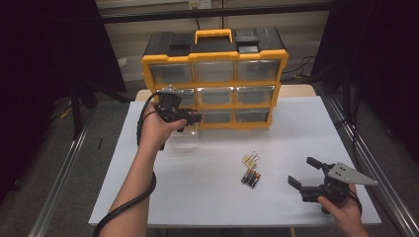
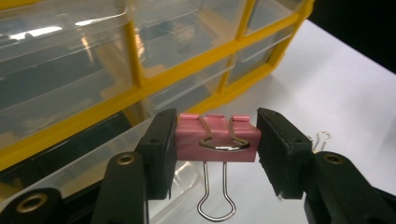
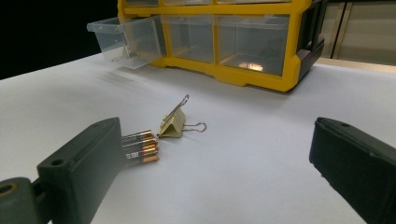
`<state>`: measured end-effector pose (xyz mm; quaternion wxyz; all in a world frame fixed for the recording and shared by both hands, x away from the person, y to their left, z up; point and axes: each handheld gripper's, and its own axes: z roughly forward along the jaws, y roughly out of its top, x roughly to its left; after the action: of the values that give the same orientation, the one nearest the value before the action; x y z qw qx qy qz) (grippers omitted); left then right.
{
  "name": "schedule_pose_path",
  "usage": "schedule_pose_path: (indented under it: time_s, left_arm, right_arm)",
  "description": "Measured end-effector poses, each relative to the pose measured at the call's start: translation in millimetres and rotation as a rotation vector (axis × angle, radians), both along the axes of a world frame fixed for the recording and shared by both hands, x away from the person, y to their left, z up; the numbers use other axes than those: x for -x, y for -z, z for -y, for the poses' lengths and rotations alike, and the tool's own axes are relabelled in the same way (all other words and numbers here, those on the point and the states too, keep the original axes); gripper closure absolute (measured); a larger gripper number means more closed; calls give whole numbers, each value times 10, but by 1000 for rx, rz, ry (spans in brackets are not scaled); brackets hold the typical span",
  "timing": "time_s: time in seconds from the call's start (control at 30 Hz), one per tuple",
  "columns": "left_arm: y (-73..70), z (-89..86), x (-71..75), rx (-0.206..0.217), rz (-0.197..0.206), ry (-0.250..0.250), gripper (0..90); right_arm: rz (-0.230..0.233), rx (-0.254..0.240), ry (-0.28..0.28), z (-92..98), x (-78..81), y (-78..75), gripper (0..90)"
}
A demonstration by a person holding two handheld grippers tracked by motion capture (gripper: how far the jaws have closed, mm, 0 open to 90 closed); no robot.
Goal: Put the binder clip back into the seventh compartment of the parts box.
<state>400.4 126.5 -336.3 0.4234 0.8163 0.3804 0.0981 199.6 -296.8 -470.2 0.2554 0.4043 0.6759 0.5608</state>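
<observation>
Clip: my left gripper clamps a pink binder clip by its two ends, wire handles hanging free, so it can fall straight once I let go.
Left gripper's place: I hold it raised at the back left of the table, just over the clear drawer pulled out of the bottom left slot of the yellow organizer; I judge the clip is meant for that drawer.
Drawer: it stands open toward me, its mouth free to take the clip, while the other drawers sit closed.
Right gripper: I rest it near the front right corner of the table, jaws spread wide with nothing between them, ready for the next piece.
Waiting pieces: a yellowish binder clip and a small pack of batteries lie just beside each other near the table's middle, in front of my right gripper.
Next: lower slightly, then release over the drawer.
</observation>
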Motion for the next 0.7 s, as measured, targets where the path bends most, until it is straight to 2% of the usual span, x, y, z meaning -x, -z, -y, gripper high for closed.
schedule_pose_path:
  time_s: [0.03,0.07,0.2,0.23,0.27,0.3,0.33,0.43,0.47,0.5,0.53,0.57,0.67,0.7]
  left_arm:
    - [-2,-19,-14,-21,2,8,501]
    - [6,-25,-24,-11,4,1,501]
    - [12,-74,-62,-18,3,-24,501]
    - [8,-92,-71,-32,2,-26,501]
    - [20,-98,-77,-24,9,-39,501]
    - [15,-121,-86,-44,8,-37,501]
    - [24,-125,-90,-37,7,-42,501]
    - [39,-166,-111,-64,16,-53,501]
    - [37,-183,-118,-72,8,-55,501]
    - [54,-189,-124,-53,13,-67,501]
    - [54,-204,-132,-61,6,-67,501]
    - [72,-213,-143,-50,12,-70,500]
    - [88,-239,-158,-72,8,-79,501]
    - [103,-242,-165,-61,13,-87,501]
  right_arm:
    - [-1,-1,0,1,1,0,25]
    - [-1,-1,-1,1,1,0,25]
    - [-1,-1,-1,2,3,-1,25]
    - [-2,-1,-2,3,4,-1,25]
    - [-2,-1,-3,5,4,-1,25]
    - [-3,2,-4,8,5,0,25]
    - [-2,-2,3,7,4,0,25]
    - [-2,-2,1,6,6,-3,25]
    - [-1,-2,-2,4,5,-3,25]
    - [0,0,-1,1,3,-1,25]
    - [-1,3,-5,0,3,0,25]
    - [0,2,-4,-3,3,0,24]
    - [-1,1,-4,-4,3,1,25]
    - [-1,2,-4,-4,4,1,25]
